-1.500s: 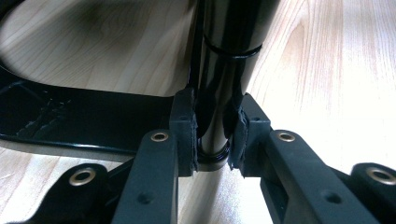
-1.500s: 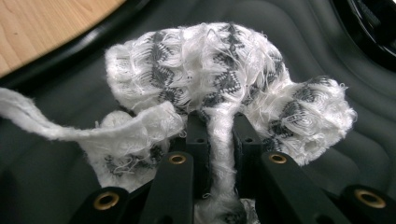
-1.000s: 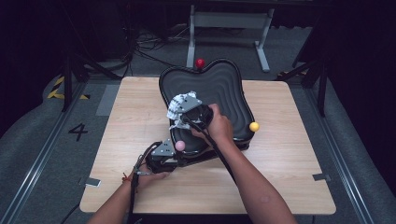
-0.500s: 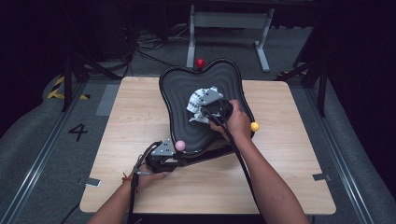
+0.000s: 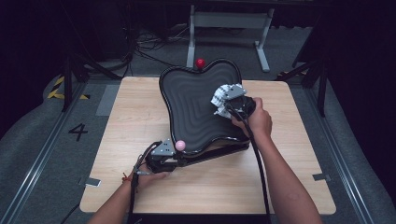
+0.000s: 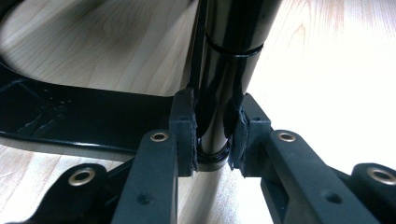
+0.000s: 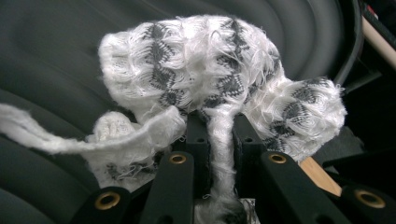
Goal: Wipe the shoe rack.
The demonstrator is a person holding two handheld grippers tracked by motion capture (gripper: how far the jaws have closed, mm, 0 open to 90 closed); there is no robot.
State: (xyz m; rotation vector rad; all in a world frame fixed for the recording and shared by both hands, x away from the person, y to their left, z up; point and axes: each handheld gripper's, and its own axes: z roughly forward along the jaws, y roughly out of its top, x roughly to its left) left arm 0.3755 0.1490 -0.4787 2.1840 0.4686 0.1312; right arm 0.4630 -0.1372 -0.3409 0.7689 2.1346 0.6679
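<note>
Moved rightward across black tray (image 5: 196, 102): right tool (image 5: 223, 103) clamped on white cloth (image 7: 215, 70); left tool (image 6: 212, 135) clamped on tray post (image 6: 229, 56).

the right gripper (image 7: 218, 135) has its two black jaws clamped on a bunched white and grey knitted cloth (image 7: 210, 70), a pinched strand of it running down between the pads. the cloth lies against the ridged black tray (image 7: 56, 60). a frayed white tail trails off left. a strip of wooden table (image 7: 378, 39) shows far right.
</note>
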